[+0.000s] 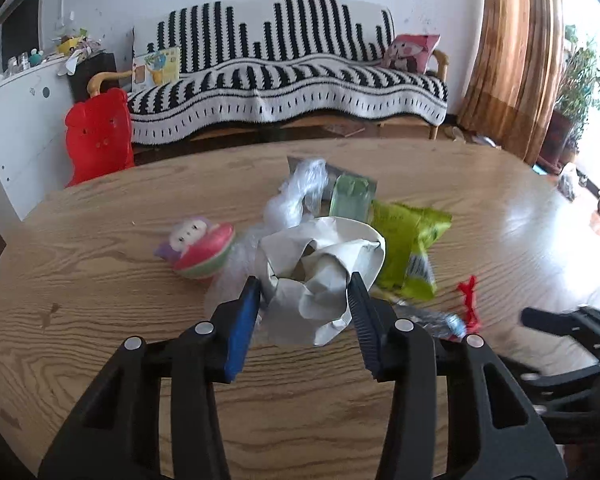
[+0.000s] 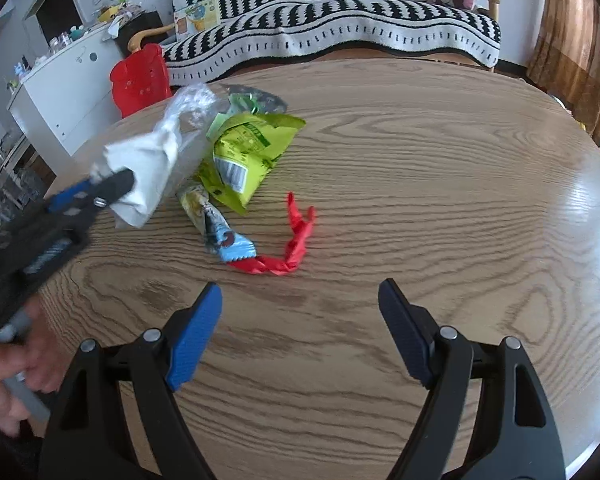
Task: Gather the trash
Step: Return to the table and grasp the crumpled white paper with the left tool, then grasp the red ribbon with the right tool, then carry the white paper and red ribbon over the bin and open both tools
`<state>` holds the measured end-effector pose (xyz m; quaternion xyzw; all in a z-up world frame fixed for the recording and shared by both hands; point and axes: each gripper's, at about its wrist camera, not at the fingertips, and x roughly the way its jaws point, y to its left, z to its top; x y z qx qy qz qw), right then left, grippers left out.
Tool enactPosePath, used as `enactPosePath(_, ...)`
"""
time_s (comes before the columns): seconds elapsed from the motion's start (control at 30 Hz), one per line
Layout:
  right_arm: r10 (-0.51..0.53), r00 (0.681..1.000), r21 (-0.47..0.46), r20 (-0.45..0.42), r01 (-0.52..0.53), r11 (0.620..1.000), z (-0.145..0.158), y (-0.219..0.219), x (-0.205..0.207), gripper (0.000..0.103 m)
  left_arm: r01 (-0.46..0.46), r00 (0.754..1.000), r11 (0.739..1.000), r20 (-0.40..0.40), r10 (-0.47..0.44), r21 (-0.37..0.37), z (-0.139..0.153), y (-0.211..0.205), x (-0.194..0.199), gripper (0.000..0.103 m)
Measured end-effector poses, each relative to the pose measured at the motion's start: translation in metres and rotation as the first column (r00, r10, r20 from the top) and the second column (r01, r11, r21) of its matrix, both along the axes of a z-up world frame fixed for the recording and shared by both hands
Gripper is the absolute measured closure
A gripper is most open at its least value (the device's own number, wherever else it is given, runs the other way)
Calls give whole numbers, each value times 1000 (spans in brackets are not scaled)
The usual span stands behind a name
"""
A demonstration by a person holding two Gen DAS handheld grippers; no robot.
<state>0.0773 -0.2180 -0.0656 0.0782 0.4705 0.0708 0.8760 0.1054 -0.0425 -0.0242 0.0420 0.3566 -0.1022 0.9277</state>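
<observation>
The crumpled white paper point(image 1: 320, 276) is looking like a scrunched wad with grey folds, and the left gripper point(image 1: 305, 286) is pinching it between its fingers point(image 1: 244, 320), holding it just above the wooden bench point(image 1: 100, 288). Right behind it, a lime green snack bag point(image 2: 252, 148), a clear plastic wrap point(image 1: 300, 192) and a red twisted strip point(image 2: 292, 240) are lying on the bench in a loose pile. The right gripper point(image 2: 300, 296) is hovering low near the red strip, fingers point(image 2: 196, 336) spreading wide apart with nothing between them.
</observation>
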Motion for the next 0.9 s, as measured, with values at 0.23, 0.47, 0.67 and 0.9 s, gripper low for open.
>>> enactPosePath(0.23, 20, 1000, -45, 11, -19, 999, -7, 25, 19, 25, -11, 1000, 999, 11, 12, -43, 20, 9, -16, 59)
enactPosePath(0.47, 70, 997, -121, 29, -66, 990, -6, 36, 20, 63, -10, 1000, 999, 9, 11, -51, 24, 8, -19, 59)
enactPosePath(0.67, 54, 997, -118, 58, -47, 992, 9, 15, 0, 64, 7, 1000, 998, 14, -6, -70, 31, 0, -26, 59)
enactPosePath(0.9, -20, 995, -114, 93, 30, 993, 32, -41, -40, 64, 75, 997, 994, 17, -74, -82, 38, -40, -45, 59)
